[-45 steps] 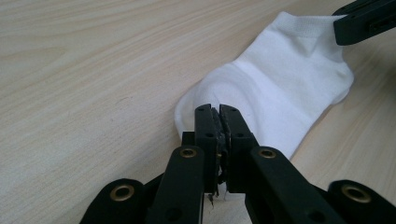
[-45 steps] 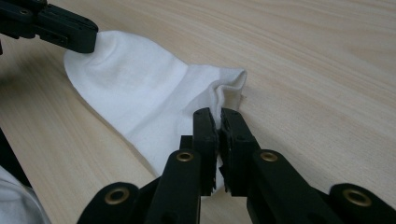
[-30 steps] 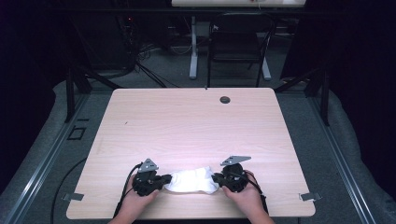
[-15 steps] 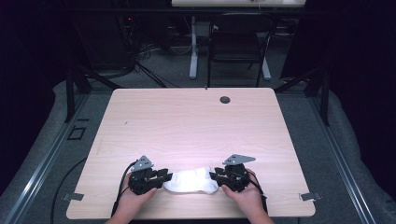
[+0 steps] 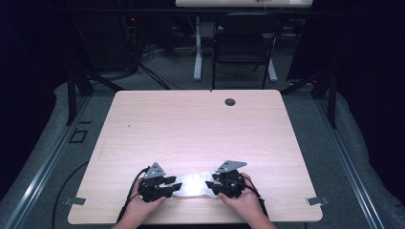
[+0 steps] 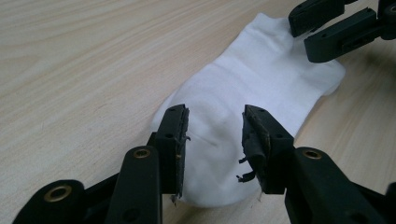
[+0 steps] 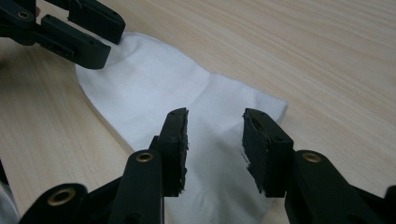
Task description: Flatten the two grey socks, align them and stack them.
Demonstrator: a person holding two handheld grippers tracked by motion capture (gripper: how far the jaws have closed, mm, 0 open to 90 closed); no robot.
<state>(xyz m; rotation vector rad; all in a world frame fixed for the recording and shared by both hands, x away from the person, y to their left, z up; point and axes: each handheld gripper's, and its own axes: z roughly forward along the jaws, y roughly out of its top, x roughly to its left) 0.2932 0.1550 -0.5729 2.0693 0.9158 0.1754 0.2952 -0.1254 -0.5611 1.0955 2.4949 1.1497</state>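
Sock (image 5: pixel 192 184): white, flat on the tabletop (image 5: pixel 200 129) near its front edge.
Left tongs (image 6: pixel 212 140): parted over one end, holding nothing.
Right tongs (image 7: pixel 212 137): parted over the other end, empty.
Tip: I'd lower both together and pinch only fabric.

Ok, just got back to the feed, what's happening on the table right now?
A person is working a white sock that lies flat near the front edge of the wooden table, one hand-held tool at each end. The left tool is open with its jaws either side of one end of the sock. The right tool is open likewise over the other end. Neither has clamped the fabric, and the sock isn't lifted.
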